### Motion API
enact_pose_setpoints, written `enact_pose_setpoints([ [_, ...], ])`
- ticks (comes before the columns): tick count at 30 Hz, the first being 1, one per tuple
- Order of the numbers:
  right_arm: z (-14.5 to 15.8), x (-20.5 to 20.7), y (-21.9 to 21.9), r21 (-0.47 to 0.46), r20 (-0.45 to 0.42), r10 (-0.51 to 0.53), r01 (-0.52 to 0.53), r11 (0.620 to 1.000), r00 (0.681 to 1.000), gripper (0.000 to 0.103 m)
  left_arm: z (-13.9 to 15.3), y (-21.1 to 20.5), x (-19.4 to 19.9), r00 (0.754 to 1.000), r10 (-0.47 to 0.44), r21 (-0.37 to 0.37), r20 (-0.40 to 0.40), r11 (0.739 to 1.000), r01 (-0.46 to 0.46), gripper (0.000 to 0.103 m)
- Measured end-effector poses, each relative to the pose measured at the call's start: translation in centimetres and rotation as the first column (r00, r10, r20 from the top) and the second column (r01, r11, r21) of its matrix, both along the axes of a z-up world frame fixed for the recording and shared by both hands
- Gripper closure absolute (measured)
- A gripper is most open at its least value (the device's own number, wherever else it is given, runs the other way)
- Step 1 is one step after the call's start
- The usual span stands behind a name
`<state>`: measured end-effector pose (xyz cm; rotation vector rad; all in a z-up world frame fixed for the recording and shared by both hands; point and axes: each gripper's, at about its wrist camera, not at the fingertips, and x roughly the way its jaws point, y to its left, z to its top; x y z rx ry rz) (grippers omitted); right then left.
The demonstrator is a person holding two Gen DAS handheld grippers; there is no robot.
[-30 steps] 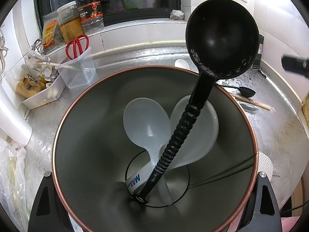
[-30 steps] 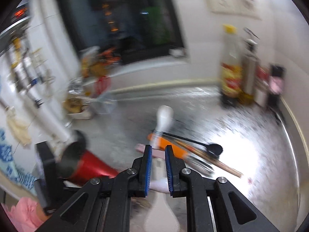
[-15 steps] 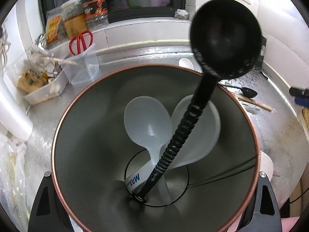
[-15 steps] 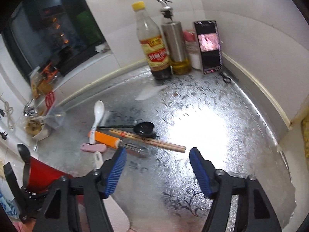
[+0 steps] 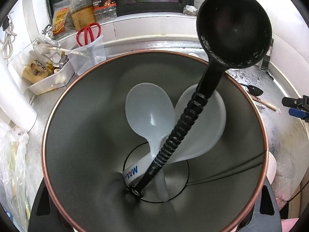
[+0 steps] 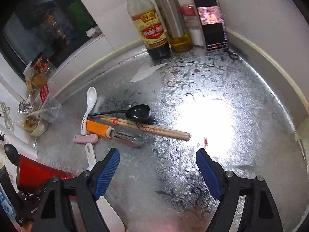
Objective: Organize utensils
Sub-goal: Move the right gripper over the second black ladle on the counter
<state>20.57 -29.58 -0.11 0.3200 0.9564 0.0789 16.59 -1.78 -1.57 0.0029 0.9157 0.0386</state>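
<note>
My left gripper (image 5: 154,201) is shut on a red utensil holder with a copper rim (image 5: 58,104), its fingers pressed on either side. Inside stand a black ladle (image 5: 233,27), a white spoon (image 5: 149,114) and a white rice paddle (image 5: 208,127). My right gripper (image 6: 157,171) hovers over the counter with its jaws opening and nothing between them. Ahead of it lie a white spoon (image 6: 90,104), a black spoon (image 6: 138,112), chopsticks (image 6: 154,128), an orange-handled peeler (image 6: 98,128), a pink piece (image 6: 86,138) and a white paddle handle (image 6: 90,154). The holder (image 6: 36,176) shows at lower left.
A vinegar bottle (image 6: 150,29), a steel oil dispenser (image 6: 174,23) and a phone (image 6: 212,19) stand against the back wall. A clear tub with red scissors (image 5: 88,32) and jars on the sill (image 5: 81,9) sit at the left. The foil-covered counter (image 6: 222,100) glares at the right.
My right gripper has gone from shut to wide open, rolled, and sunk toward the counter's utensils. The left gripper and holder have barely shifted.
</note>
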Motion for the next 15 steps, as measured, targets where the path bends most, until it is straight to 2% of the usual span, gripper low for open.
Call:
enact_pose_setpoints([
  [15, -0.1, 5.2, 1.6, -0.046, 0.016, 0.062, -0.061, 0.997, 0.998, 0.02, 0.0, 0.8, -0.3, 0.999, 0.043, -0.009, -0.001, 0.999, -0.043, 0.013],
])
